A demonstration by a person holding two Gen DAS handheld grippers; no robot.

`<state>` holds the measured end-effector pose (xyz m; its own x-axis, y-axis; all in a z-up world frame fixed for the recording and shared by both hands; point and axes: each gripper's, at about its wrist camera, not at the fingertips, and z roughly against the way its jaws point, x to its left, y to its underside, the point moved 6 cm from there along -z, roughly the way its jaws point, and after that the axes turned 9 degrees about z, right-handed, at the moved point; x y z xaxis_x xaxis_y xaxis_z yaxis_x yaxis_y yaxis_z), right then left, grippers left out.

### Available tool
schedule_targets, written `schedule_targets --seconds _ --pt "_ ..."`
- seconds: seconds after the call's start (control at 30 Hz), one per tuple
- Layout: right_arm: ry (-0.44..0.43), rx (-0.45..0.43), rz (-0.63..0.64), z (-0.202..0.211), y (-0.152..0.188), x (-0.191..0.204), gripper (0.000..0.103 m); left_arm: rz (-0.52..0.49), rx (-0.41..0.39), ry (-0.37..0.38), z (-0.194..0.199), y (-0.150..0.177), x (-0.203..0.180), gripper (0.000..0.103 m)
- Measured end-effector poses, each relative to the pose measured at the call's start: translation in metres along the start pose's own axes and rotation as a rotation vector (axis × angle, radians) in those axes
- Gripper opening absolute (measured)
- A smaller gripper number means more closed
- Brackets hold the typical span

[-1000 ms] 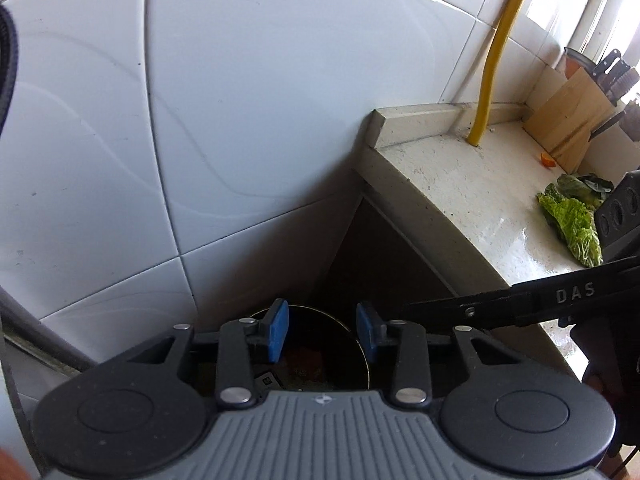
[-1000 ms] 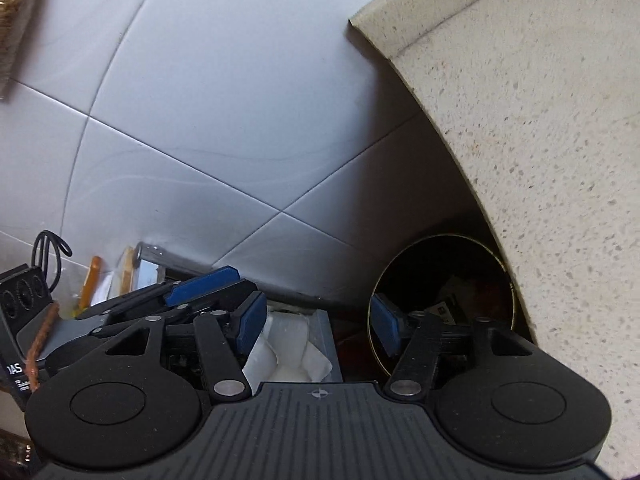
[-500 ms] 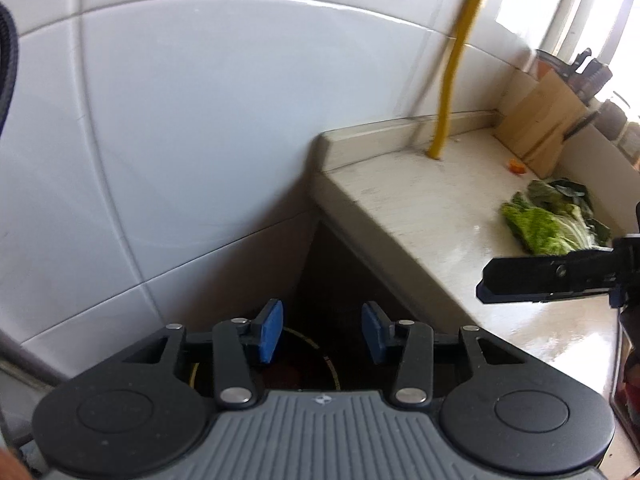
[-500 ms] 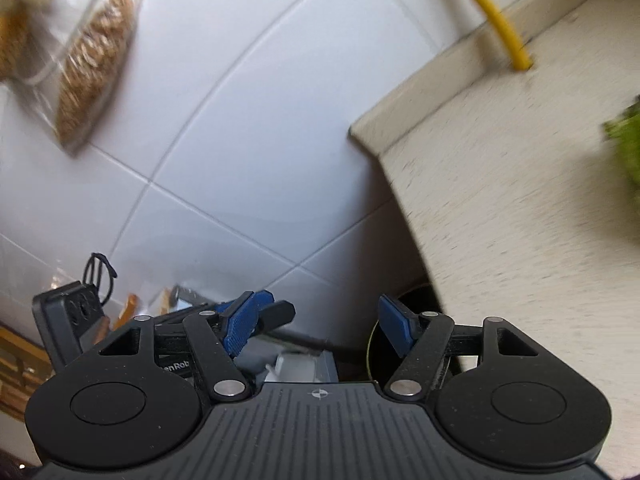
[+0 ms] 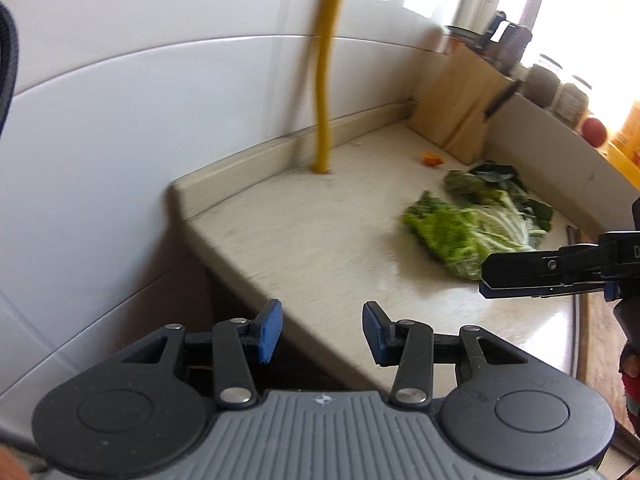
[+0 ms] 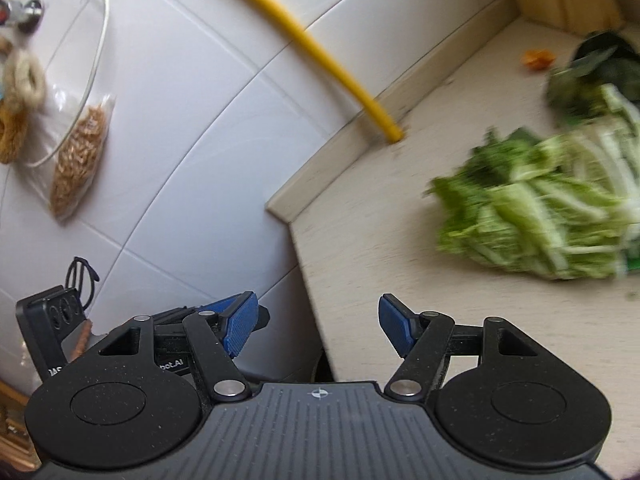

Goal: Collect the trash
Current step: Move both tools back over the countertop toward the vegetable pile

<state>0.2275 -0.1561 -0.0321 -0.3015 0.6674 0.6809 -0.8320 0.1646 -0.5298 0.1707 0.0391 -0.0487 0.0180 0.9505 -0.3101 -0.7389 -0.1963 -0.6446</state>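
A heap of green cabbage leaves (image 5: pixel 460 232) (image 6: pixel 540 220) lies on the beige stone counter (image 5: pixel 320 232) (image 6: pixel 380 240), with darker leaves (image 5: pixel 492 180) behind it. A small orange scrap (image 5: pixel 431 159) (image 6: pixel 538 59) sits near the knife block. My left gripper (image 5: pixel 322 332) is open and empty above the counter's left edge. My right gripper (image 6: pixel 316 326) is also open and empty, short of the cabbage; its fingers (image 5: pixel 532 276) show at the right of the left wrist view. The bin is hidden below.
A yellow hose (image 5: pixel 326 80) (image 6: pixel 320 52) runs down the white tiled wall (image 5: pixel 140 120) to the counter's back. A wooden knife block (image 5: pixel 464 108) stands in the far corner, jars along the sill (image 5: pixel 560 92). Bags of dried food (image 6: pixel 76 160) hang on the wall.
Both grippers have risen from the bin by the wall and swung right toward the counter. The bin has dropped out of view and the cabbage leaves now lie closer ahead.
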Motion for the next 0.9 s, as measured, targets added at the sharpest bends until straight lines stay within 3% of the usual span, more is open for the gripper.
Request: schedule_targets --seconds 0.27,0.37,0.6,0.9 --pt "0.08 -0.063 -0.021 0.045 0.008 -0.036 0.081 -0.088 0.017 0.057 -0.013 -0.002 -0.057 0.042" --pt "0.105 -0.084 -0.031 0.057 0.011 -0.046 0.082 -0.121 0.018 0.068 -0.017 -0.003 -0.078 0.047" --pt "0.148 -0.121 -0.058 0.086 0.02 -0.071 0.084 -0.194 0.033 0.084 -0.027 0.001 -0.119 0.049" --pt "0.271 -0.149 -0.025 0.12 0.032 -0.096 0.087 -0.262 0.054 0.095 -0.04 0.009 -0.163 0.049"
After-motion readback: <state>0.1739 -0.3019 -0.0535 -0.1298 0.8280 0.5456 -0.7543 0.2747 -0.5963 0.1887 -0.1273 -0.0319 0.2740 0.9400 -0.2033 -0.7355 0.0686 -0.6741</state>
